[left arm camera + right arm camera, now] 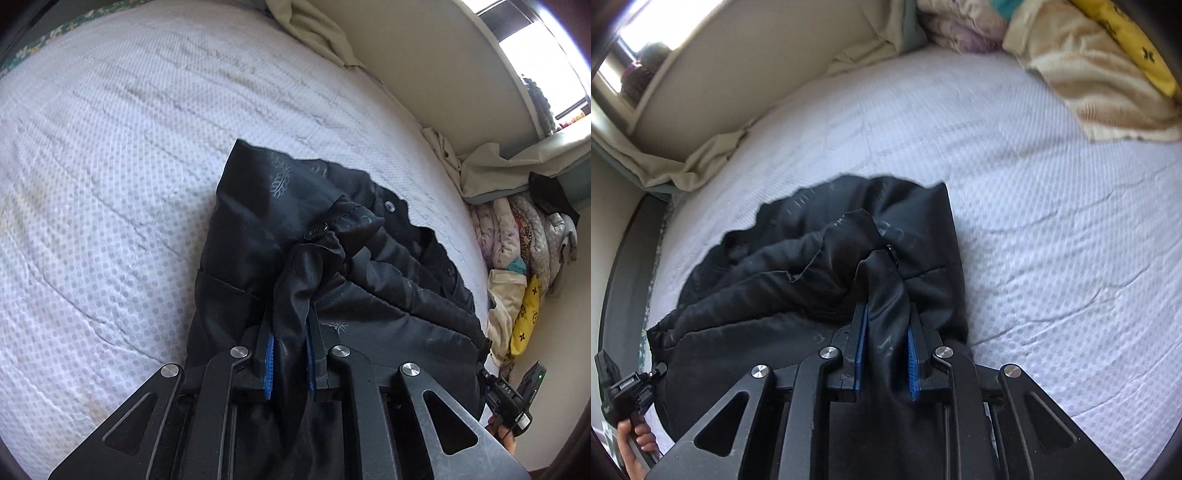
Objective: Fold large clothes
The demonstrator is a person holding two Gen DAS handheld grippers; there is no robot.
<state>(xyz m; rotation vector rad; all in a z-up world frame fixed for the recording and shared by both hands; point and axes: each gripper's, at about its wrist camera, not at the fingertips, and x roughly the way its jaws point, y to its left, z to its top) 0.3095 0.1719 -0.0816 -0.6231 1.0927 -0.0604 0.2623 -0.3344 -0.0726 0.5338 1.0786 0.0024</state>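
The left tongs (290, 332) are narrowed onto a gathered fold of the black coat (266, 236), the slippery cloth bunched thick between the blue pads (269, 363); the right tongs (886, 325) are likewise closed on a rope of the same coat (798, 266), seen from the opposite side. Both grips take a twisted wad rather than a clean edge, so the likeliest trouble, as I judge it, is the smooth lining sliding out of one pair while the other pulls, dropping half the coat in a heap. A second risk is that each pair has caught more than one layer, so a lift would drag the whole bundle along the bed (110, 166) instead of turning one flap over. The button (316, 232) near the left grip could also snag on a fold. The coat lies crumpled on the white quilted bed, near the edge closest to the person, well apart from the pile of bedding (1089, 74) at the far corner. Its long axis appears to run roughly across from one pair of tongs to the other, its squarer folded end toward the open middle of the bed; which end is collar or hem I cannot tell.
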